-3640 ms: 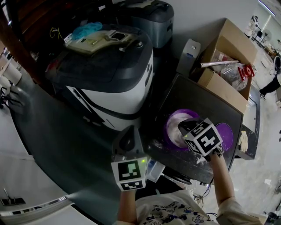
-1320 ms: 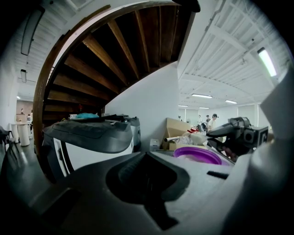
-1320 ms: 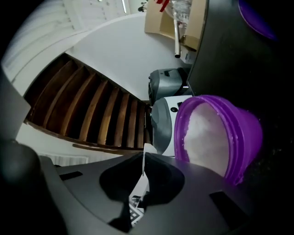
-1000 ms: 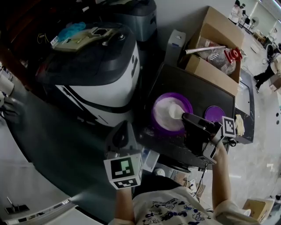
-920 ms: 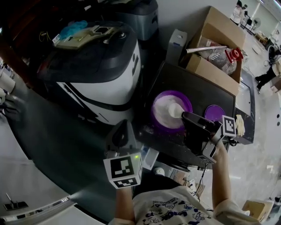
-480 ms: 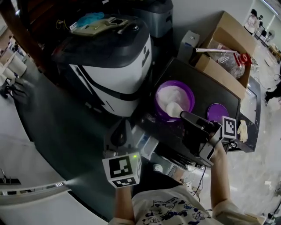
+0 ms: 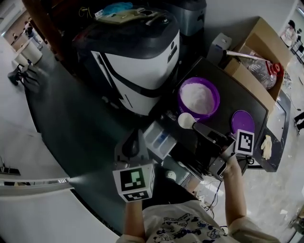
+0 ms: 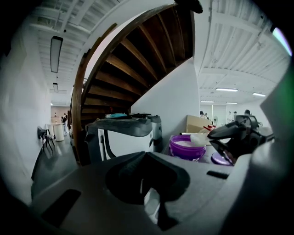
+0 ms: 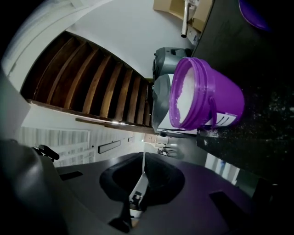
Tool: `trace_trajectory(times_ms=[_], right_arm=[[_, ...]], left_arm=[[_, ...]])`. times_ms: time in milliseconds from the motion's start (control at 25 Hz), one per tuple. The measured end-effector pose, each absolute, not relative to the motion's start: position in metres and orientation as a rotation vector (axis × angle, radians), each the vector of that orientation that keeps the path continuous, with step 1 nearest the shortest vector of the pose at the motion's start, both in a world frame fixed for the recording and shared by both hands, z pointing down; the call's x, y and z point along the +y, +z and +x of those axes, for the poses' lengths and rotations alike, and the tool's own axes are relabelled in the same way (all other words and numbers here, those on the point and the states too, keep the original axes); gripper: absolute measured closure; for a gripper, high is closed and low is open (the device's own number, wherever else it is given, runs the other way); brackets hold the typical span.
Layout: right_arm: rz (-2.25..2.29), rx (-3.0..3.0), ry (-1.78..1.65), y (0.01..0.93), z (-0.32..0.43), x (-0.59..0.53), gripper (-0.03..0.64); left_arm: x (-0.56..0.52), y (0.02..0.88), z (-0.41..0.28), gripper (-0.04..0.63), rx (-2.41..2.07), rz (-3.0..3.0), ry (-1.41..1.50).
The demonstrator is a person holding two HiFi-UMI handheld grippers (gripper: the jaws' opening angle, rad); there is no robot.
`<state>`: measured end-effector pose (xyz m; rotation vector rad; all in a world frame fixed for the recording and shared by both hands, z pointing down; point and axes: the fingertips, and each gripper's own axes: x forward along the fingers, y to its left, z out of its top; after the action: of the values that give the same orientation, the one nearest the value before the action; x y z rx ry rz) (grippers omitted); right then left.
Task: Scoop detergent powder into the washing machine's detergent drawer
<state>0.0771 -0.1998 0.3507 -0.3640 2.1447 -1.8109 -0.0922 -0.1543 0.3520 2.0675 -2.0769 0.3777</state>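
The white and dark washing machine (image 7: 137,61) stands at the top centre, and its detergent drawer (image 7: 159,139) is pulled open below it. A purple bucket (image 7: 198,98) of white powder sits on the black table (image 7: 228,102); it shows again in the right gripper view (image 9: 202,98). My right gripper (image 7: 195,126) is shut on the handle of a scoop (image 7: 186,120) heaped with powder, held between bucket and drawer. The left gripper view shows that scoop (image 8: 200,139) too. My left gripper (image 7: 134,141) hangs shut and empty just left of the drawer.
A purple lid (image 7: 242,121) lies right of the bucket. An open cardboard box (image 7: 256,52) with a bottle stands at the table's far end, and a white glove (image 7: 265,146) lies at the right. A grey appliance (image 7: 190,14) is behind the washer. A wooden staircase (image 8: 138,59) rises overhead.
The right gripper has lifted the loaded scoop out of the bucket and carried it left toward the open drawer. The left gripper has stayed in place, shut.
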Motion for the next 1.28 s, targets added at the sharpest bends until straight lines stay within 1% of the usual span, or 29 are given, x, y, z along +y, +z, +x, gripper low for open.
trace_trajectory(times_ms=[520, 960, 1280], right_arm=[[-0.584, 2.314, -1.801, 0.424, 0.052, -0.167, 0.594], [-0.819, 2.494, -1.731, 0.480, 0.044, -0.145, 0.594], [-1.030, 2.594, -1.696, 0.526, 0.045, -0.137, 0.594]], left_arm=[[-0.135, 0.384, -0.103, 0.592, -2.011, 2.075, 0.419], [-0.129, 0.429, -0.105, 0.592, -1.884, 2.094, 0.494], [-0.127, 0.444, -0.101, 0.592, -1.829, 2.118, 0.514]])
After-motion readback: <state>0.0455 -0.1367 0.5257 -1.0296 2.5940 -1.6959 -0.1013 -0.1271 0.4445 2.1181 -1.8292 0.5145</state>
